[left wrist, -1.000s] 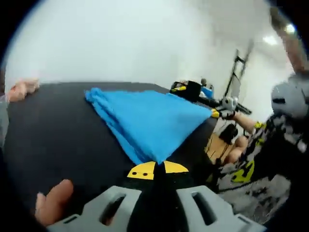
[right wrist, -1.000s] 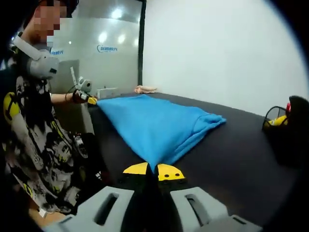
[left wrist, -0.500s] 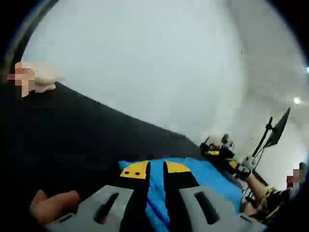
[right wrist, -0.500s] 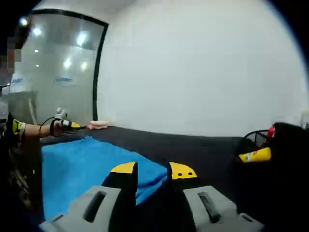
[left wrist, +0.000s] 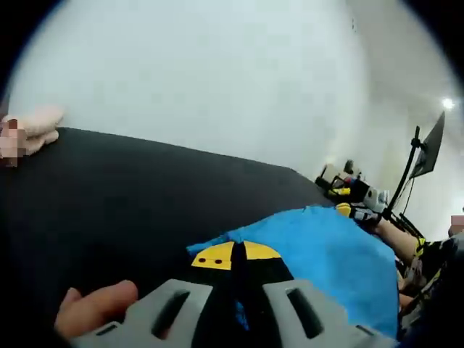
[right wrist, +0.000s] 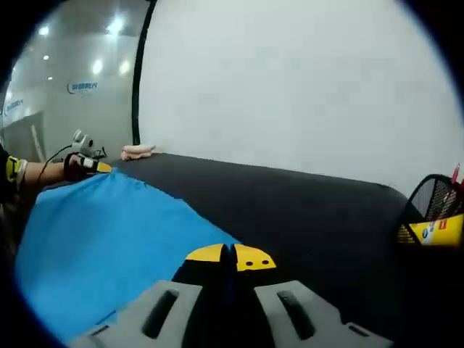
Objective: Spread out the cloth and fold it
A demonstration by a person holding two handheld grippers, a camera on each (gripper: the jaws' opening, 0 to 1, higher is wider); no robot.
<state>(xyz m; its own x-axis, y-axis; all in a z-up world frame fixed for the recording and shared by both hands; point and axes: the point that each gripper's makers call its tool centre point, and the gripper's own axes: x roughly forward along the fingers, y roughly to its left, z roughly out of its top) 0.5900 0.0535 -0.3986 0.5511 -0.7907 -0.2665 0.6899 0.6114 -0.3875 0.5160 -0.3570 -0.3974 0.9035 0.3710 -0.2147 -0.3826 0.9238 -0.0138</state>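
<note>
cloth (right wrist: 109,239): near edge cut off | basket (right wrist: 435,217): cut by frame

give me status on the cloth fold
Left gripper shut on cloth corner, right gripper shut on another. Cloth spread over table. Basket off to the side, clear.

A plain bright blue cloth (left wrist: 330,250) is seen just ahead of the left gripper (left wrist: 235,255), whose tips are yellow on black jaws with a grey body. The same colours are found on the right gripper (right wrist: 230,257), with the blue cloth (right wrist: 109,232) spread to its left. The table (right wrist: 304,210) under both is matte black, and the wall (right wrist: 304,80) beyond is white. A black wire basket (right wrist: 435,206) with a yellow item is seen to the right of the right gripper.
</note>
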